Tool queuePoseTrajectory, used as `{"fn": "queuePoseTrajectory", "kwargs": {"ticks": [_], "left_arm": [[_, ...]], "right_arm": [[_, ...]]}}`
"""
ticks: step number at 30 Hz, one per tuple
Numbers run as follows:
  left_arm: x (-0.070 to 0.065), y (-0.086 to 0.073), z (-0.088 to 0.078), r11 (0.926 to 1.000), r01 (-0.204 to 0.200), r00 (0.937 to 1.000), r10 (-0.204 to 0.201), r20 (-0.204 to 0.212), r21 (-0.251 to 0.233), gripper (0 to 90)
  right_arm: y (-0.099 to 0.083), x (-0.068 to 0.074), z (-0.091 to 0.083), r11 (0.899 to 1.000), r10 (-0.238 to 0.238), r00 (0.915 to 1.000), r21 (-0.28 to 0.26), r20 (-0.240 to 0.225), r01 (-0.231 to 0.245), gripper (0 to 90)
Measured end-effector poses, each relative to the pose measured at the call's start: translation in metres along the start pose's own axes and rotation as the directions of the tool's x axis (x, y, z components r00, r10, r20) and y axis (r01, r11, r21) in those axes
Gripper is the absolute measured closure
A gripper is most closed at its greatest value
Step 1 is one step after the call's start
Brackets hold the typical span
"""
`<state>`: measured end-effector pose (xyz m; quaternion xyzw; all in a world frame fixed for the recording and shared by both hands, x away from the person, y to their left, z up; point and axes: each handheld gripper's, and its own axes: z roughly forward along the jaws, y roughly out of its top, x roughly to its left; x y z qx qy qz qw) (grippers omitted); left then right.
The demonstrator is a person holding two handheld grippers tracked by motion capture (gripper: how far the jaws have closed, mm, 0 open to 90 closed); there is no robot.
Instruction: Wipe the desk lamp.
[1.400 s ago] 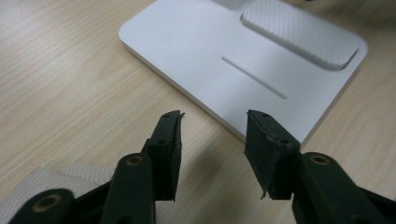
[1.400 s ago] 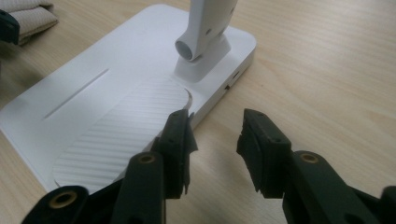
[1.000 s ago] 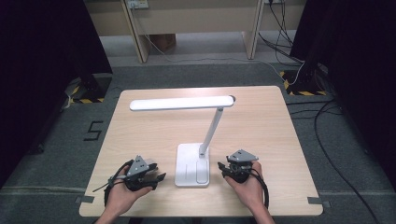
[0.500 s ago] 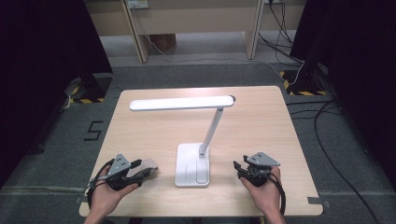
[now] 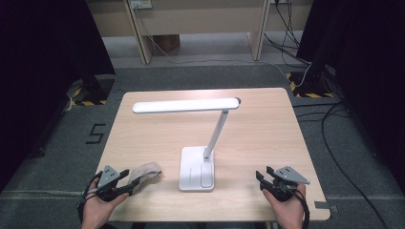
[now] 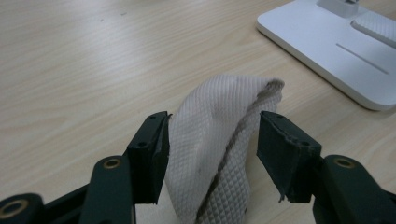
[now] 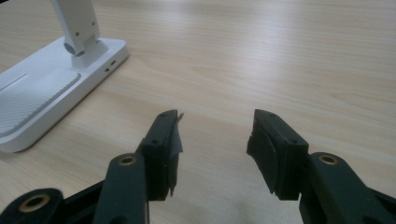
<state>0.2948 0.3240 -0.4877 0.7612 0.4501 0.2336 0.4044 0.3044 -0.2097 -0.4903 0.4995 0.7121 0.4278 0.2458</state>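
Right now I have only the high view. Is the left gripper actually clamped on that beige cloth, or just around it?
Observer: Just around it. In the left gripper view the left gripper is open, with the cloth between its jaws. One pad touches the cloth and the other stands clear of it.
Operator: What does the cloth look like up close?
Observer: It has a diamond-embossed texture and is folded over, with a darker line running down the fold.
Operator: Is there anything in the right gripper?
Observer: No. In the right gripper view the right gripper has nothing between its jaws, which have just been opening over the bare table.
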Motion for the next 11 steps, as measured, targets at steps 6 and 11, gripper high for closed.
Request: {"fn": "queuePoseTrajectory", "kwargs": {"ticks": [6,11], "left_arm": [[-0.002,-0.006,0.005,0.9994,-0.006,0.9997,0.007,0.024,-0.034,42.4],[-0.005,-0.011,0.012,0.9988,-0.034,0.9991,0.035,0.024,-0.035,42.0]], "right_arm": [[-0.014,-0.011,-0.006,0.997,0.046,0.9987,-0.063,0.023,-0.044,51.0],[-0.015,-0.012,-0.003,0.995,0.048,0.9988,-0.088,0.012,-0.047,48.9]]}}
